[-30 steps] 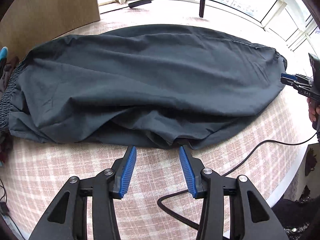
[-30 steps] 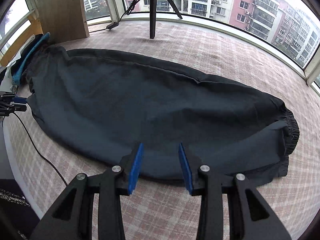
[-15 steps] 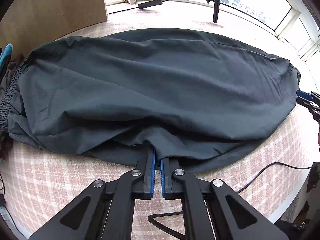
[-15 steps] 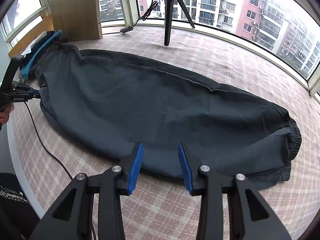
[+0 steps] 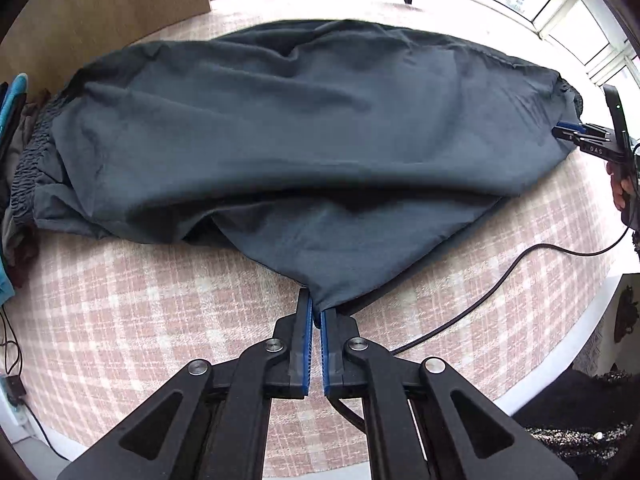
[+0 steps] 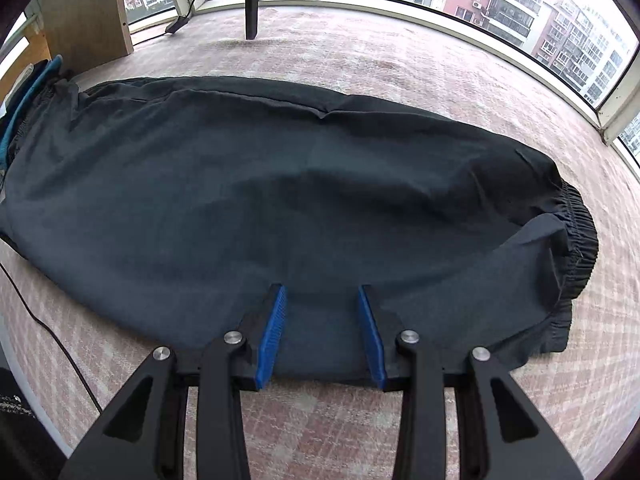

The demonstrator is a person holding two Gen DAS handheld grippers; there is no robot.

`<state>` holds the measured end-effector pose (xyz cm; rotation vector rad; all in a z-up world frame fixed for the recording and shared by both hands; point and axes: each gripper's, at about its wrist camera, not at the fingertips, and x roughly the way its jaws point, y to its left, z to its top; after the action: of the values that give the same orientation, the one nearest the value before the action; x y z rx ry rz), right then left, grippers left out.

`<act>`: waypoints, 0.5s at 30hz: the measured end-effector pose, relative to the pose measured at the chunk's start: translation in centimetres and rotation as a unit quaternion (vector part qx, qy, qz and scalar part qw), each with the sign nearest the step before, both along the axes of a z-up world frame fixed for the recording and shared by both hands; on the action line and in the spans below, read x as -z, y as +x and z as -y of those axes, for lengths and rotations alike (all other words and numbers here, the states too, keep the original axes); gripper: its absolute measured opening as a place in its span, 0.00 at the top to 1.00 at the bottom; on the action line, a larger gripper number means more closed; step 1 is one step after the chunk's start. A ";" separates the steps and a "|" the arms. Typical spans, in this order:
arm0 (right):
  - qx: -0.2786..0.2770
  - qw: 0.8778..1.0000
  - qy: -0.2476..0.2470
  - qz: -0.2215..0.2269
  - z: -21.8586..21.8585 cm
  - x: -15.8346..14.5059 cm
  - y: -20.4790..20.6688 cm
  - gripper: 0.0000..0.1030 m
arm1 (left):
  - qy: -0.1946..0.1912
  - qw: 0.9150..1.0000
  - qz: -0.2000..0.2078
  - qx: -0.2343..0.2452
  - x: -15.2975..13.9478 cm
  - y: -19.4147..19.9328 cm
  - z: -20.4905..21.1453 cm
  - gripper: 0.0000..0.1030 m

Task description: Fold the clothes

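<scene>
The dark trousers [image 5: 304,136] lay spread lengthwise on the pink plaid tablecloth [image 5: 132,312], their elastic waistband [image 5: 30,168] at the left in the left wrist view and the cuffed end [image 6: 580,248] at the right in the right wrist view. Bare cloth ran along the near edge, crossed by a black cable [image 5: 480,292], and more open surface lay beyond the garment toward the windows, where a tripod leg [image 6: 252,0] stood. The left gripper [image 5: 316,312] pointed steeply down, its blue pads pinching a peak of the trousers' near hem drawn out toward the table edge, the jaws easing slightly apart. The right gripper [image 6: 322,300] stood partly open over the hem near the cuffed end, fabric visible between its fingers; whether the pads touched it could not be told.
</scene>
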<state>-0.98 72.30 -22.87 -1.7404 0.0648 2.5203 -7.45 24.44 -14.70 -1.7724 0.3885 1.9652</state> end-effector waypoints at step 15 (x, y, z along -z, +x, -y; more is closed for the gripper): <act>-0.226 0.971 0.020 -0.075 12.7 -3.8 -12.1 0.65 | -0.025 0.993 -0.084 -0.081 -4.1 -19.8 2.5 0.63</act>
<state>-13.09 59.58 -19.07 -1.7044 -0.4192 2.9331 -27.24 21.93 -10.61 -1.7214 0.3615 2.2460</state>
